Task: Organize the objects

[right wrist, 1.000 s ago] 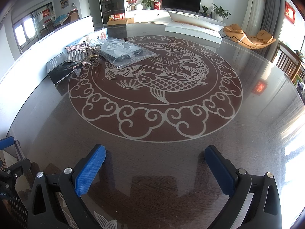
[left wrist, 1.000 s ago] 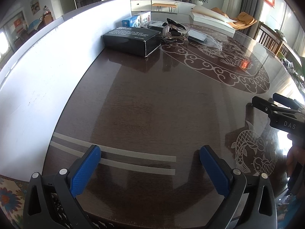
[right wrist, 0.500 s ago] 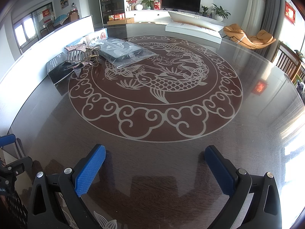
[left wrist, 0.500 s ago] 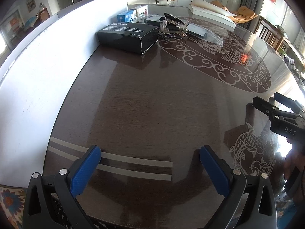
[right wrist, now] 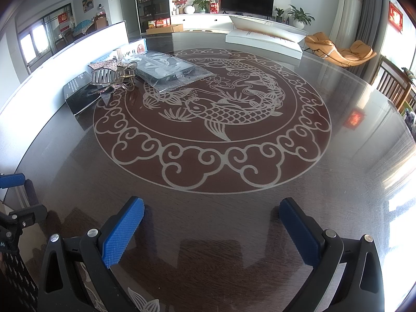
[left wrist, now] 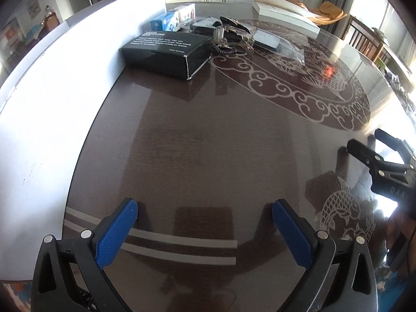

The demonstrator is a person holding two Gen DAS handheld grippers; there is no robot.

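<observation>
We hold both grippers low over the glossy dark table [right wrist: 234,182], and neither holds anything. On the left, the left gripper [left wrist: 204,223] has its blue pads [left wrist: 115,234] spread wide apart, with only bare tabletop and two pale stripes between them. The things to organize lie well ahead of it, at the far side, along the white board [left wrist: 52,109]. Nearest is the black box [left wrist: 167,52], which bears lines of white print too small for us to read. Behind it sit two small blue-and-white cartons [left wrist: 173,19], their labels illegible. Just right of the box lies a heap of hair claws [left wrist: 232,37], touching a clear plastic bag [left wrist: 275,44] with something dark inside.

Further right, the right gripper [right wrist: 212,226] also has its jaws wide apart over the bare table, short of the carp medallion [right wrist: 213,114]. The letters "DAS" show on its body in the left wrist view.
</observation>
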